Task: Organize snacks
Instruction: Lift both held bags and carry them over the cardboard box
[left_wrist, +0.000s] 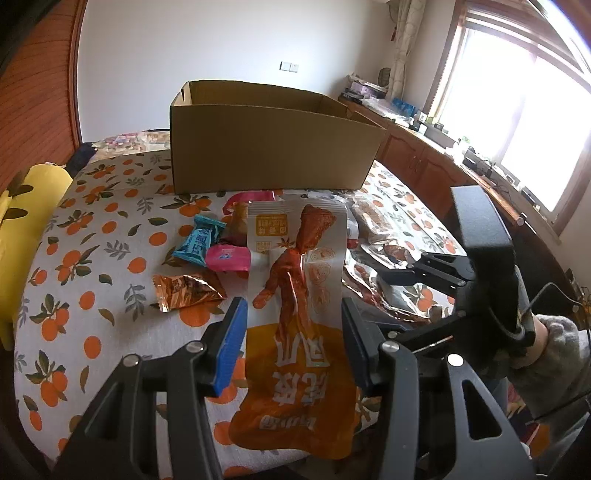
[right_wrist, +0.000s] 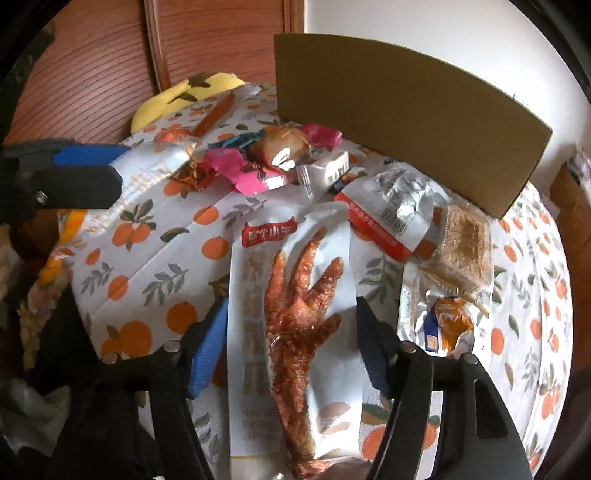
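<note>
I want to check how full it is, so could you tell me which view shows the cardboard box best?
The left wrist view: the cardboard box stands whole, with its open top and inner walls partly visible, though not its floor. The right wrist view shows only one outer side wall, nothing of the inside.

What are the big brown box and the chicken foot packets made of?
Box: corrugated cardboard, matte brown, by its folded flap and raw edges. Left packet and right packet: likely thin plastic film, glossy and printed, with a clear window and creases.
</note>
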